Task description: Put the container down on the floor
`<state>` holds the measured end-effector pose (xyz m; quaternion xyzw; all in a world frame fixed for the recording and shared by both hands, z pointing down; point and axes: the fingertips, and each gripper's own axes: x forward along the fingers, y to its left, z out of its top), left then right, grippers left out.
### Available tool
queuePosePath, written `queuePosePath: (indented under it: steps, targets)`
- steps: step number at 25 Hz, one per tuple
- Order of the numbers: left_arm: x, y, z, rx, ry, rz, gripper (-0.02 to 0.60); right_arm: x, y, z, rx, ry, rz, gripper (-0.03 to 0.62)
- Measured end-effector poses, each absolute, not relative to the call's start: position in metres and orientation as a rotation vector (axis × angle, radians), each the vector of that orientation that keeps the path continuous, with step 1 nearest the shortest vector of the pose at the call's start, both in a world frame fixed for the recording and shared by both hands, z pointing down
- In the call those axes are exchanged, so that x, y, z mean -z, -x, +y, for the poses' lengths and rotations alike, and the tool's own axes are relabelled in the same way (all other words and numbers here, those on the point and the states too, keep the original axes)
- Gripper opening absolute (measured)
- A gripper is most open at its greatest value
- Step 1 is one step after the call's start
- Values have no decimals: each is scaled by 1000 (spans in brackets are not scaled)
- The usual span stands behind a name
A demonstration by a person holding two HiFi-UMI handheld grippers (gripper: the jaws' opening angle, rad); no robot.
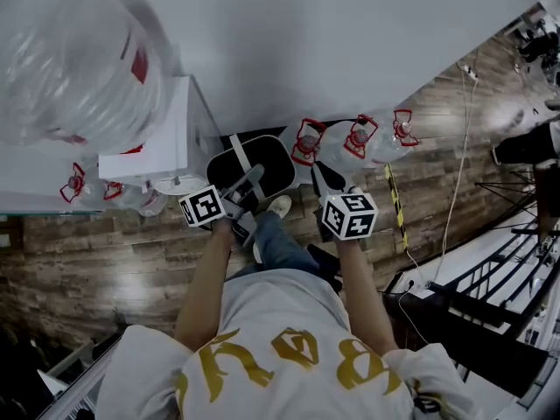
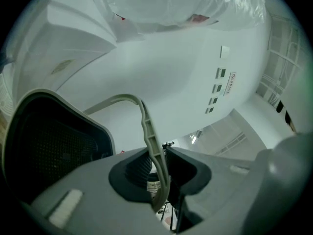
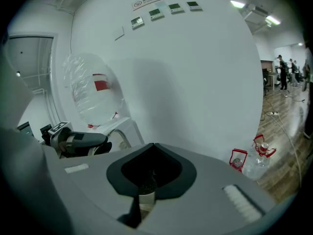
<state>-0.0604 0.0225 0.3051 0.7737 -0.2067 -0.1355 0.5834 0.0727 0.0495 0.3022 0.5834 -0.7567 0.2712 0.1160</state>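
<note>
The container [image 1: 262, 160] is held above the floor [image 1: 105, 252] by the far wall [image 1: 350, 42], its thin handle [image 2: 146, 131] clenched in the left tongs [image 2: 157, 180]. The right tongs [image 3: 145, 192] are clamped on what looks like the same handle. By hurried lowering it could be jolted loose or swung.

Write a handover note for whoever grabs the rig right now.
Left hand-held gripper: shut on the pale curved plastic handle of the dark grey plastic container.
Right hand-held gripper: jaws close together on a pale strip, apparently that container's edge; not certain.
Container: held near the white wall, seemingly above the brown wood-plank floor.
Done: container in grasp.
Left: lower it onto the floor, open both grippers.
</note>
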Motion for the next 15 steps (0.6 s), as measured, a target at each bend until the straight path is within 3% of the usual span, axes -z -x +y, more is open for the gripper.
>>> queuePosePath:
  steps: [15]
  targets:
    - [-356,56,-13,235,-1748,-556,86,-352,-74,19,-901,-1583,-2197,26]
